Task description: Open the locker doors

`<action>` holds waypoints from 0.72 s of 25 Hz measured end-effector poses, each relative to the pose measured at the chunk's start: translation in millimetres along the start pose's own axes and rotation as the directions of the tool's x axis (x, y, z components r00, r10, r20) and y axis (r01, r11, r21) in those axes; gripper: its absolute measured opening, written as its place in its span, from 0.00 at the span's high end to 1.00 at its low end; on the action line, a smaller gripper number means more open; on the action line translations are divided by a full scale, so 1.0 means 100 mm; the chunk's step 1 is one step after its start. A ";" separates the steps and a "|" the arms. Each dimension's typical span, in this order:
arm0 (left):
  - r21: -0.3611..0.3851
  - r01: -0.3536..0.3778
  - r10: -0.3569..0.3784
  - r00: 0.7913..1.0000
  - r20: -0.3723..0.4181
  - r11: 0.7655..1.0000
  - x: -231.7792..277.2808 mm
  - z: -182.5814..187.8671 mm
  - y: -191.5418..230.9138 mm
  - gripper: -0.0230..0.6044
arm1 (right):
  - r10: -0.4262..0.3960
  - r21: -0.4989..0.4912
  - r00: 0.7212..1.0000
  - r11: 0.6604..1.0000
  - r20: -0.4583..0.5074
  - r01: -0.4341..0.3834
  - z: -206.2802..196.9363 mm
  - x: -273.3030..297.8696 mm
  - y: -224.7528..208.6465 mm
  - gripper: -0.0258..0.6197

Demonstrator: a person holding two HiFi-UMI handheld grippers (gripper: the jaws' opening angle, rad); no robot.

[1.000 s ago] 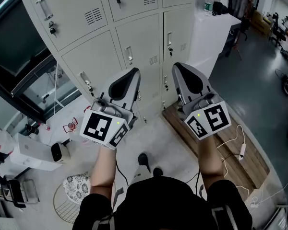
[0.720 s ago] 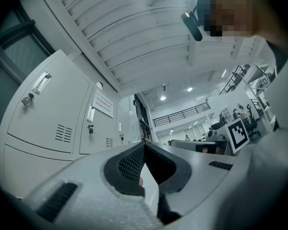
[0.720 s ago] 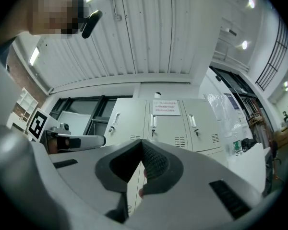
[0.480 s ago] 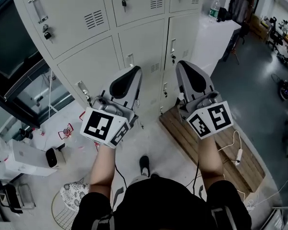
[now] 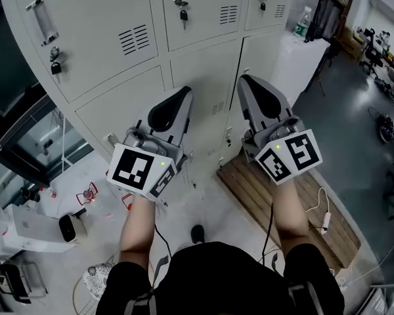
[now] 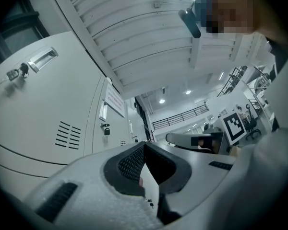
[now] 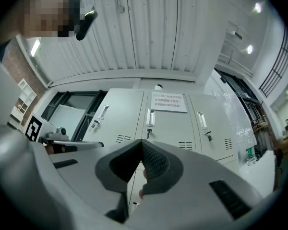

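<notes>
no pale grey metal locker door (image 5: 95, 28) is open yet; left gripper (image 5: 177, 100) and right gripper (image 5: 253, 94) hover empty, jaws together.

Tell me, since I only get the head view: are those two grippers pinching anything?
Observer: No. The right gripper view shows the right gripper with its jaws together and nothing between them.
Operator: And the other one?
Observer: The left gripper is shut too, on nothing.
Operator: Is there anything on the lockers that I can't see?
Observer: A paper notice is stuck on the top middle locker door, above your picture's edge.
</notes>
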State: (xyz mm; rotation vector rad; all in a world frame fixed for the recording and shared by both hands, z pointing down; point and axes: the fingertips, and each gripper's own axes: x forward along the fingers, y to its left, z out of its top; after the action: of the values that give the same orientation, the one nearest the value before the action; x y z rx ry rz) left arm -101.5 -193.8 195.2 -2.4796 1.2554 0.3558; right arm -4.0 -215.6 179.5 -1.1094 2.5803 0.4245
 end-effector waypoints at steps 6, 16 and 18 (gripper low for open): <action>0.012 0.024 -0.024 0.999 0.024 1.000 0.12 -0.03 0.32 0.94 | 0.013 -0.041 1.000 0.999 -0.015 -0.013 -0.02 0.49 -0.01 0.95; 0.027 0.071 -0.073 0.996 0.051 0.997 0.22 -0.03 0.61 0.94 | -0.004 -0.092 1.000 0.996 0.017 0.006 0.18 1.03 -0.07 0.95; 0.027 0.075 -0.076 0.996 0.055 0.997 0.25 -0.02 0.67 0.94 | -0.009 -0.095 1.000 0.995 0.024 0.011 0.23 1.15 -0.09 0.95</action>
State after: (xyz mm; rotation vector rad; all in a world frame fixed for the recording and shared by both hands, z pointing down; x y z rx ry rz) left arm -141.6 -249.5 175.6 -2.4707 1.1342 0.3848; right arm -69.0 -286.8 112.9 -1.1415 2.5564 0.5599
